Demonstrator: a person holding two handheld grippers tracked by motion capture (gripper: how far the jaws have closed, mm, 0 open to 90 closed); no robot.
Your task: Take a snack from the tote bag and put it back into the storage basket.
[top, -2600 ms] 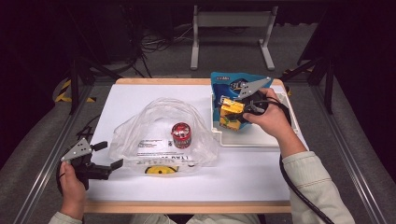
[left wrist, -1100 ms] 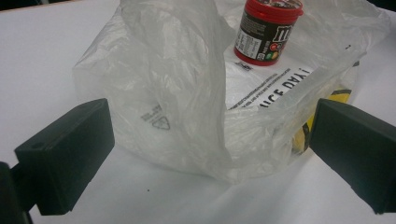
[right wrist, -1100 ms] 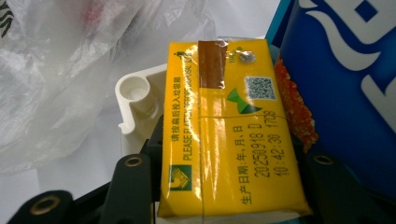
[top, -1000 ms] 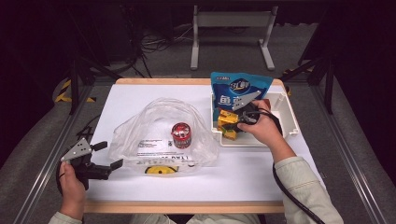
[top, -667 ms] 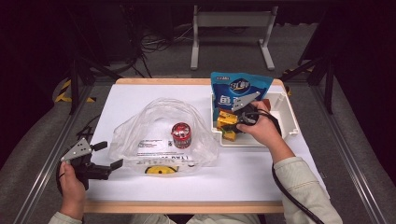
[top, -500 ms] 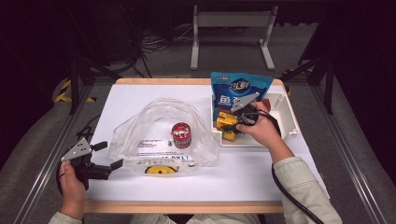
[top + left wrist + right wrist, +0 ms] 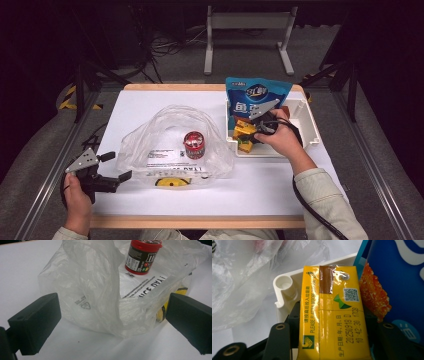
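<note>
A yellow drink carton stands between the jaws of my right gripper, and the pads touch both its sides. The jaws have just been opening a little, with the carton still between them. In the high view this right gripper holds the carton low inside the white tray, by its left wall. My left gripper rests open at the table's front left, with its jaws either side of the edge of a clear plastic bag. A red candy can stands upright in that bag.
A blue snack bag stands in the back of the tray, close behind the carton, and its orange print shows beside it. The clear plastic bag spreads over the middle of the white tabletop. A tray corner post rises left of the carton.
The right hand has come down and toward the person, lowering the yellow carton into the tray. The left hand and the bag have stayed where they were.
</note>
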